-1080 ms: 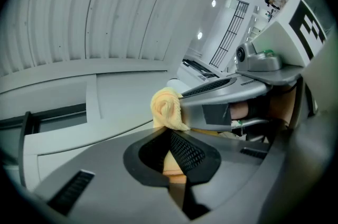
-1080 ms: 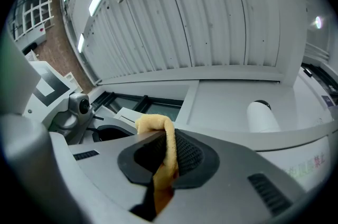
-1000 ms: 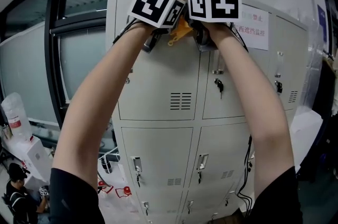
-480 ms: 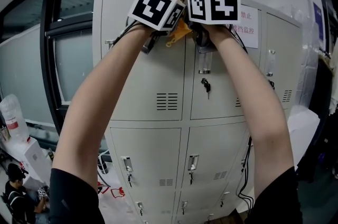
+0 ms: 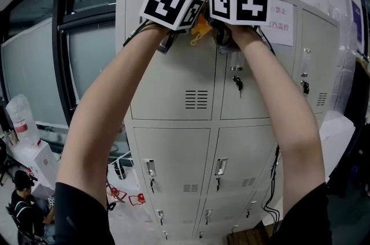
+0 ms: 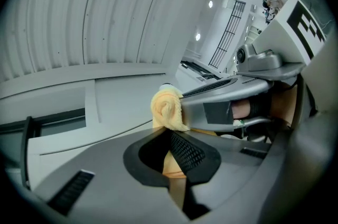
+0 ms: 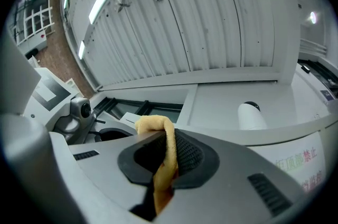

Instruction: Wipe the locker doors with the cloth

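Holding: left gripper (image 6: 177,162) & right gripper (image 7: 165,165) both clamped on one soft yellow terry cloth (image 5: 198,31). Each jaw pair is nearly together, w/ only fabric between.
Cloth pos: bunched in the short gap betw the two jaw pairs. A rolled fold pokes out past the tips and a tail hangs below them.
Ahead of tips: top edge of the pale grey sheet-metal locker bank (image 5: 173,82).
Contact: can't tell if cloth touches metal, since the marker cubes hide it in head view.
Progress (judged): early. Cloth is up at the top-row doors, gripped for a two-handed swipe. No streak or clean/dirty diff shows on any door, so none counts as done.
Left to do: top row, then mid & bottom rows well below the jaws.
Materials: cloth is fluffy, looped pile, limp. Doors are smooth matt painted steel, flat rectangles w/ slotted vents (image 5: 196,99).
Hardware: small handles, plus keys hanging in locks (image 5: 237,83).
Jaw pads: black textured rubber in grey plastic.
Other: white rounded cylinder w/ dark top (image 7: 252,114) on locker roof, beyond the right jaws. Paper notice w/ red print (image 5: 281,14) on a door to their right.
Risk: keys & handles could snag the pile.
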The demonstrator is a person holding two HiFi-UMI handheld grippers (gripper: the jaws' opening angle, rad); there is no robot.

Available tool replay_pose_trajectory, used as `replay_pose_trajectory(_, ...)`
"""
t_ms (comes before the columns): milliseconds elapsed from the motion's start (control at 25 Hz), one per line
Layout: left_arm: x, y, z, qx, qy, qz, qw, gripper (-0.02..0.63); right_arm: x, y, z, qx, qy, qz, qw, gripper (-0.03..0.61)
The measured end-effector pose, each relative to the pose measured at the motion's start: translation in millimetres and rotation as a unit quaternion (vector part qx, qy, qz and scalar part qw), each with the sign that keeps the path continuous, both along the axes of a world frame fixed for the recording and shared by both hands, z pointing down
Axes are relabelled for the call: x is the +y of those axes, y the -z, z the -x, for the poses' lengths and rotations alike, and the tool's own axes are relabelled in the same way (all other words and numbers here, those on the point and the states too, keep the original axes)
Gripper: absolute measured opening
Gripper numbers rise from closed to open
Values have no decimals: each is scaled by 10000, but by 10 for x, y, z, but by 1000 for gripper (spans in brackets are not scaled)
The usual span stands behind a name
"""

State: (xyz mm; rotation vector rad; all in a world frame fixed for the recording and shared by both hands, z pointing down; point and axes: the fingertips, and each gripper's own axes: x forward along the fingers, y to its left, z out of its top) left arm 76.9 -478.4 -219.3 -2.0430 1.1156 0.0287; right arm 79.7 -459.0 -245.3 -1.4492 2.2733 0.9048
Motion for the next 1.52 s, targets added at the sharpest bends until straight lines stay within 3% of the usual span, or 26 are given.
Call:
replay_pose_trajectory(320, 145, -145, 981, 103, 301, 101, 9994, 20, 147, -140, 974, 40, 368, 46, 9993, 51)
replay_pose_trajectory(680, 123, -340, 1783, 151, 573, 342, 9977, 20, 113, -323, 1770, 117, 591, 257, 9979, 51)
replay_pose_trajectory(960, -102, -601, 2014, 59, 657, 584, 9961, 20, -132, -577, 2010, 197, 595, 549, 9965, 51)
replay_pose_trajectory(1200, -254, -660, 2027, 194, 523, 679, 9961, 20, -282, -629, 2030, 232, 533, 573, 9967, 51)
replay_pose_trajectory(1520, -253, -654, 2002, 91, 662, 729, 9951, 20, -290, -616, 2004, 278, 582, 609, 9961, 51)
